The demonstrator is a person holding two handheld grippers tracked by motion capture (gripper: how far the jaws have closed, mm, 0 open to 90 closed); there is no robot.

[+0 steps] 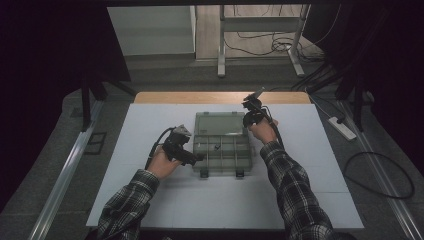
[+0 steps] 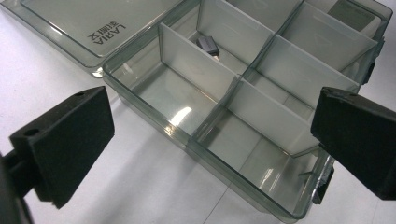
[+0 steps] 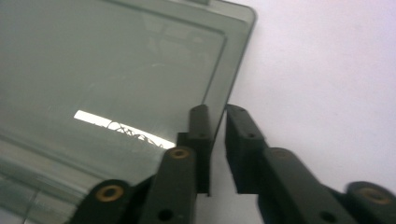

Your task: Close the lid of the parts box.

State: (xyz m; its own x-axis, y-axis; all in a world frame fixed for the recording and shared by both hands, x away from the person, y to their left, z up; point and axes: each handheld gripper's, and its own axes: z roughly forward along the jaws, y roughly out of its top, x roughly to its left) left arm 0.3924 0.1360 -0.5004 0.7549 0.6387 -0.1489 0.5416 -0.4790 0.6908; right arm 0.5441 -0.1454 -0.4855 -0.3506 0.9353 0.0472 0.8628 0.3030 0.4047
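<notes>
Right gripper [image 3: 217, 135] pinches the lid [image 3: 116, 84] edge at its 3 o'clock side. Left gripper [image 2: 205, 140] gapes apart before the box [image 2: 243, 121]; a small dark item [image 2: 208, 45] inside is unclear.

Plaid sleeves and two black hand-held grippers

In the high view both forearms enter from the bottom of the frame in dark checked flannel sleeves [image 1: 287, 192], the cuffs reaching the wrists. The left gripper [image 1: 199, 158], left of centre, is black with a grey three-cornered plate on top and a black cable looping off its rear. The right gripper [image 1: 246, 108], right of centre, is black too, with a thin cable running back along the hand. In the left gripper view the jaws end in flat, matte black rectangular pads [image 2: 65, 144], one with two small holes in its edge. In the right gripper view black linkage bars carry brass-coloured pivot bushings [image 3: 109, 192] and small dark screw holes.
</notes>
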